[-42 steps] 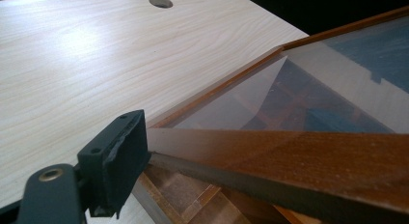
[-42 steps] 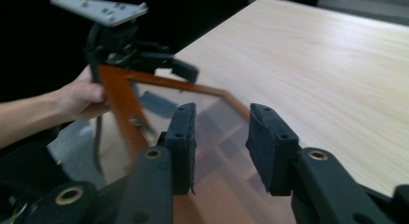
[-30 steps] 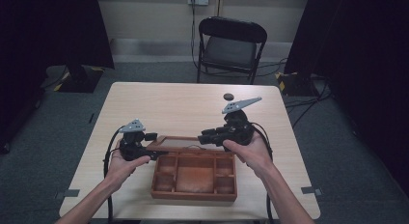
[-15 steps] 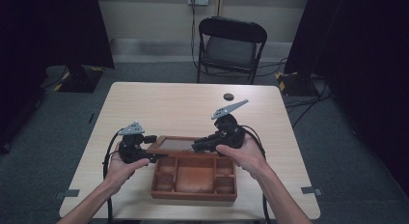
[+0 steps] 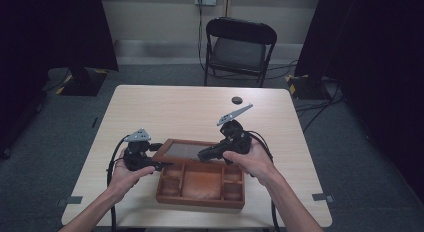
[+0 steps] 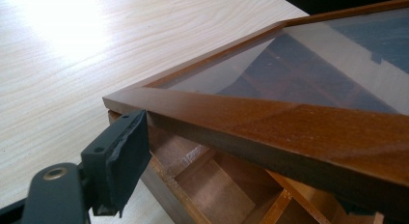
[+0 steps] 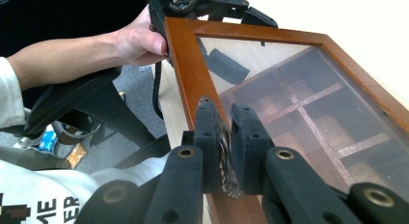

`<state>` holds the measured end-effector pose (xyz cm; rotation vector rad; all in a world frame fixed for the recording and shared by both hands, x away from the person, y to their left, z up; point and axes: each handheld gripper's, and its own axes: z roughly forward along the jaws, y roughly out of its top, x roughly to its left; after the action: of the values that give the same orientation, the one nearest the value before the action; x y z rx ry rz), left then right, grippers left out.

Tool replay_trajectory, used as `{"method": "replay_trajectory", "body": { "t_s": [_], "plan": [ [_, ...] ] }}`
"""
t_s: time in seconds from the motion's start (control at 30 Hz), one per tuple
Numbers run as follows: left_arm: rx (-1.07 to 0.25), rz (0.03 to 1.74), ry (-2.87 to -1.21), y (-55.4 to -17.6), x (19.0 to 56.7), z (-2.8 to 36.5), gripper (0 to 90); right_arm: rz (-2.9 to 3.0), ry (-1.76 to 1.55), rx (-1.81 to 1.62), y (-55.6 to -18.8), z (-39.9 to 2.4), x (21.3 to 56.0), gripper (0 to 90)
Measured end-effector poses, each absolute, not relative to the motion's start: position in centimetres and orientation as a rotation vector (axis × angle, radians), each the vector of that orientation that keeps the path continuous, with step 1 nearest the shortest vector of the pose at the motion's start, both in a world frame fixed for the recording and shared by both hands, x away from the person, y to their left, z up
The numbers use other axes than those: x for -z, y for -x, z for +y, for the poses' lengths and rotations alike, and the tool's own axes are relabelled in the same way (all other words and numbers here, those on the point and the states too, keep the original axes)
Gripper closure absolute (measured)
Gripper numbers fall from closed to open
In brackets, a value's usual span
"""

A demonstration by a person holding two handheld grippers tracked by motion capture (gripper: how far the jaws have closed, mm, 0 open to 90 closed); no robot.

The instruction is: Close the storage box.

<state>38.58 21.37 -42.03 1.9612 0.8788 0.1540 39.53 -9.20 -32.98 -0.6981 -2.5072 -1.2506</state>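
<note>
A wooden box (image 5: 200, 184) with a hinged glass lid (image 5: 182, 151) is seen near the front edge of the table (image 5: 165, 107), between the two hands. At the box's left end, the left gripper (image 5: 152, 166) is held in the left hand (image 5: 125, 174), its jaws set on either side of the lid's left frame piece; in the left gripper view one black pad (image 6: 120, 154) lies against the edge of the lid's frame (image 6: 270, 127), but whether the frame is pinched cannot be told. The lid is raised a little above the box, so that the compartments (image 6: 212, 185) are seen beneath it. To the right of the box's middle, the right gripper (image 5: 205, 154) is held in the right hand (image 5: 252, 159); its jaws have just been closing and are clamped on the small brass latch (image 7: 224, 159) at the front edge of the lid. Beyond the box, toward the far edge of the table, a small dark round object (image 5: 236, 99) lies alone, and behind the table a black folding chair (image 5: 240, 47) stands.
</note>
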Motion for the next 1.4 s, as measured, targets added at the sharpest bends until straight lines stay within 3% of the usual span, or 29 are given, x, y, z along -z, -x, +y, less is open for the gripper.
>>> {"method": "replay_trajectory", "body": {
  "t_s": [0.2,1.4],
  "plan": [
    [-0.104,0.892,-1.971,-38.8,42.4,21.4,17.4,-2.507,0.698,1.266,-39.3,-9.5,33.3,82.2],
    [-0.135,1.086,-1.974,-41.6,44.5,26.4,20.6,-2.620,0.583,1.175,-37.1,-9.9,35.9,82.0]
  ]
}}
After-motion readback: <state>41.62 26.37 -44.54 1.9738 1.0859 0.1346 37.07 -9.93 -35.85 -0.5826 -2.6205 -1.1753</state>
